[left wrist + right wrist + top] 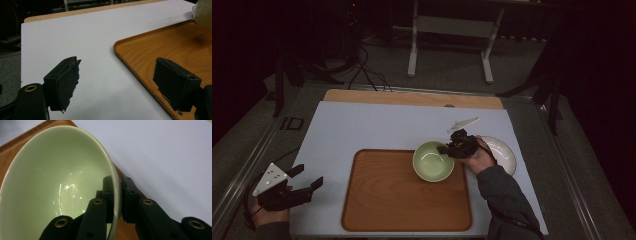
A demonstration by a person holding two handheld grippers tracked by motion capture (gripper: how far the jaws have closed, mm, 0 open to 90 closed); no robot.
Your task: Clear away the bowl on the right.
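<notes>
Right gripper view: my right hand-held gripper (117, 202) pinches the green bowl's (50, 182) thin rim; tilting risks slippage onto the wooden tray (402, 200).

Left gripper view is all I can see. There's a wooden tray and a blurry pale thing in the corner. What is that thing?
Observer: A green bowl, over the tray's far right corner.
Operator: Is someone holding it?
Observer: Yes. The right gripper is shut on its rim, one jaw inside and one outside.
Operator: Is there food in it?
Observer: No, the right gripper view shows it bare and glossy inside.
Operator: Anything else near it?
Observer: A white plate lies on the table just right of the tray.
</notes>
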